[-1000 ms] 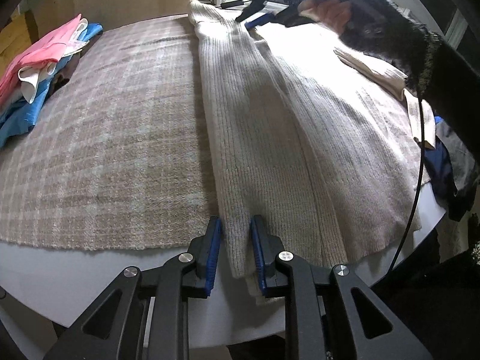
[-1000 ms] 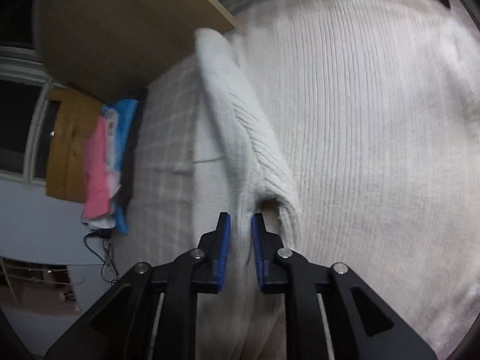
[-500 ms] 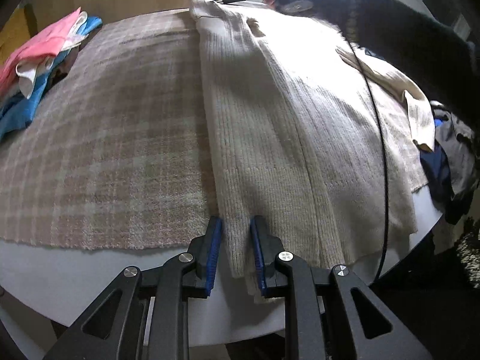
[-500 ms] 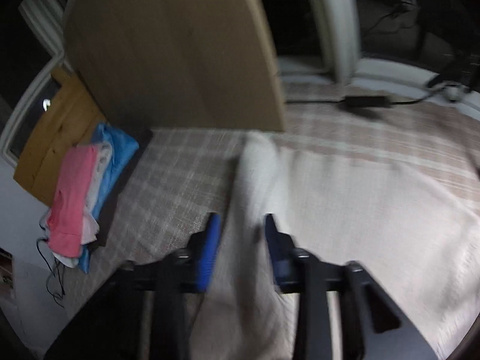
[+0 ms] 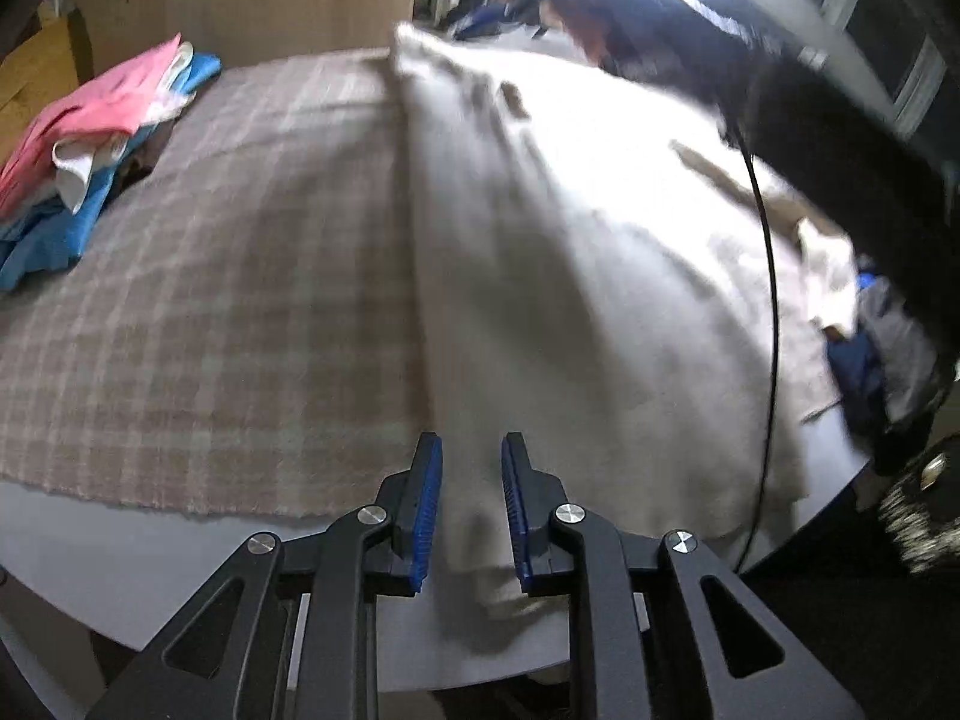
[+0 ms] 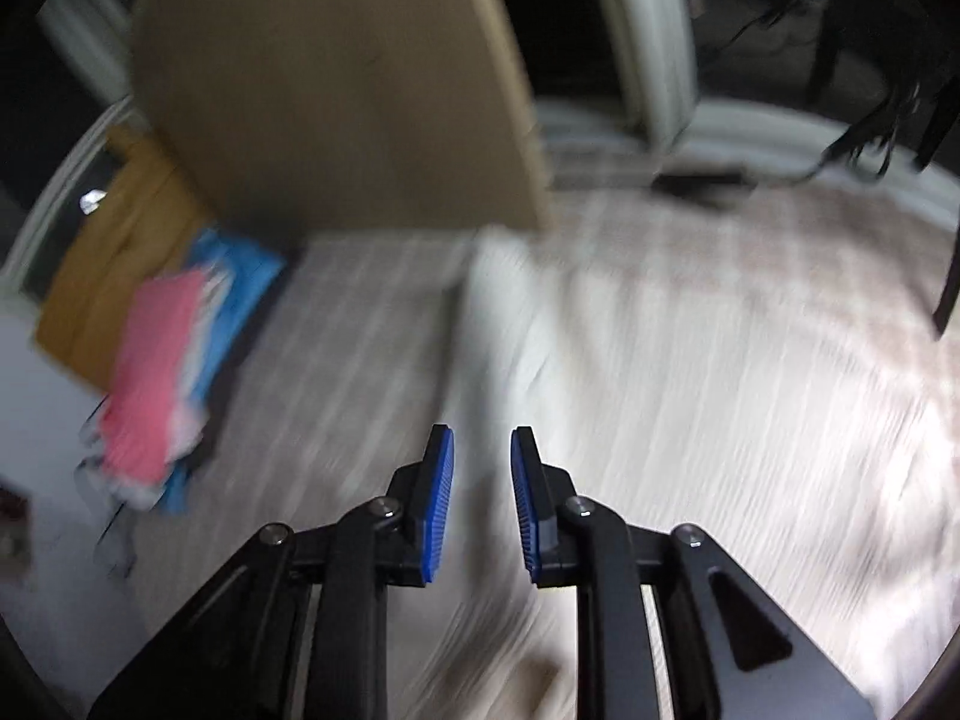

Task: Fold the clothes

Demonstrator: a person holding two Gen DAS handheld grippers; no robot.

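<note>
A cream ribbed sweater point(image 5: 570, 276) lies lengthwise on a plaid cloth point(image 5: 240, 300) that covers the table. My left gripper point(image 5: 471, 504) is shut on the sweater's near hem, which hangs over the table's front edge between the blue pads. A person's dark sleeve point(image 5: 810, 138) reaches across to the sweater's far end. In the blurred right wrist view my right gripper point(image 6: 482, 498) hovers above the sweater point(image 6: 660, 390) near its left edge. Its jaws are closing, and the pads grip nothing; the fabric seen between them lies below.
A pile of pink and blue clothes point(image 5: 90, 138) sits at the cloth's far left, also the pile point(image 6: 162, 384) in the right wrist view. A wooden board point(image 6: 336, 90) stands behind the table. A black cable point(image 5: 771, 300) crosses the sweater's right side. Dark garments point(image 5: 870, 360) hang off the right edge.
My right gripper let go of the sweater's raised fold, rose and swung away from it. The left gripper kept its hold on the hem and barely moved.
</note>
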